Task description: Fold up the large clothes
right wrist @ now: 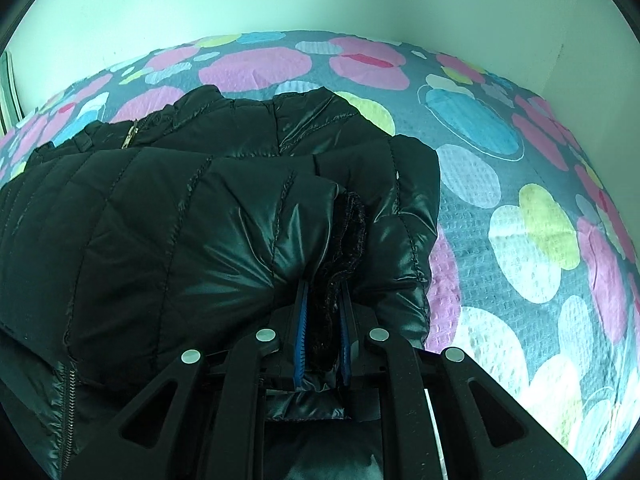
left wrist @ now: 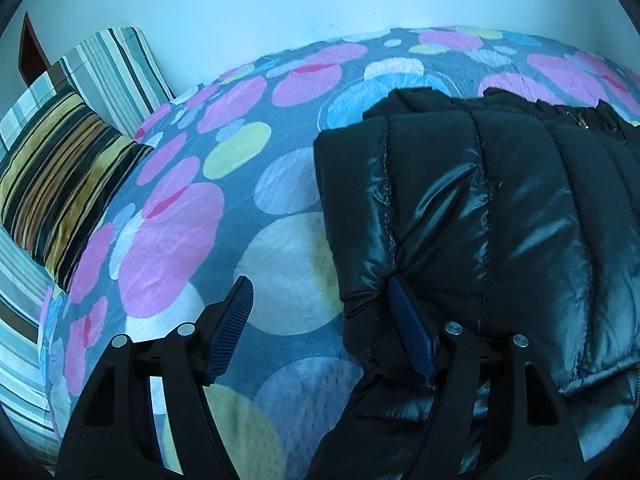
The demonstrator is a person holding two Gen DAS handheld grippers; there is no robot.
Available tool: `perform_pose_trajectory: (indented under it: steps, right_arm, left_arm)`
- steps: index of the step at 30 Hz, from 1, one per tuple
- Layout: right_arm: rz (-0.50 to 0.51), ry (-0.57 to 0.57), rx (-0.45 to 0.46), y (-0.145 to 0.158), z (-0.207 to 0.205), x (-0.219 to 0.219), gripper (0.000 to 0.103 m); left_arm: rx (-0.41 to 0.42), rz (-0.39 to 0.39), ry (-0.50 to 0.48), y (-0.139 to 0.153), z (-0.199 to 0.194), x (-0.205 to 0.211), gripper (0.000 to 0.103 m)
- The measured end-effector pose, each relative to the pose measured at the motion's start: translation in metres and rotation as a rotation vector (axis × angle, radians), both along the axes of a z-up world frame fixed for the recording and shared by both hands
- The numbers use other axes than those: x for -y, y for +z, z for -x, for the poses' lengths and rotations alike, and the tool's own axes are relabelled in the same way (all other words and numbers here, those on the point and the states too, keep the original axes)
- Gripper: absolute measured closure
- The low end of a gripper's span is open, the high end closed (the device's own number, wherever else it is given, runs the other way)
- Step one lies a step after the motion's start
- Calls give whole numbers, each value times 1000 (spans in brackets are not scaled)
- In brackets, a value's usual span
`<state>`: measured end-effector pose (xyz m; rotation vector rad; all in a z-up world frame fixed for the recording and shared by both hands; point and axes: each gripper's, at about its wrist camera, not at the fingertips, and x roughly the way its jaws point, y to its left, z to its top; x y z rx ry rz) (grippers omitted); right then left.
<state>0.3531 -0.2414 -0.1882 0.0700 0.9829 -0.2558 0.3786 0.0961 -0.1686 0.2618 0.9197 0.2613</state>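
A shiny black quilted puffer jacket point(left wrist: 500, 208) lies partly folded on a bed with a spotted cover point(left wrist: 192, 232). My left gripper point(left wrist: 320, 284) is open; its right pad point(left wrist: 408, 328) rests against the jacket's left edge and its left pad point(left wrist: 232, 328) is over the bare cover. In the right wrist view the jacket point(right wrist: 180, 224) fills the left and middle. My right gripper point(right wrist: 324, 292) is shut on a bunched fold of the jacket with dark knit trim point(right wrist: 348, 240) between the blue pads.
Striped pillows point(left wrist: 60, 184) lie at the left end of the bed, one leaning on the white wall point(left wrist: 280, 0). The spotted cover point(right wrist: 520, 208) stretches bare to the right of the jacket. A zipper point(right wrist: 66, 412) runs along the jacket's near left edge.
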Motion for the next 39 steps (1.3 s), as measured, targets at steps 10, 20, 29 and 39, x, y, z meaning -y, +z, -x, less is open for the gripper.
perform_pose_trajectory:
  steps: [10,20,29,39]
  right_arm:
    - [-41,19,153,67,14,0,71]
    - [-50,87,0,14,-29,-7,71]
    - [-20,93,-4,-1,-33,-12,71]
    - [1,100,88,37,4,-16,41]
  left_arm:
    - [121,76,-40,51,-3,14,30]
    - [9,16,-93,-3,-33,41,27]
    - [-4,64,-74,-12,-37,30,17]
    - [52,164,-81,24,10,1,18]
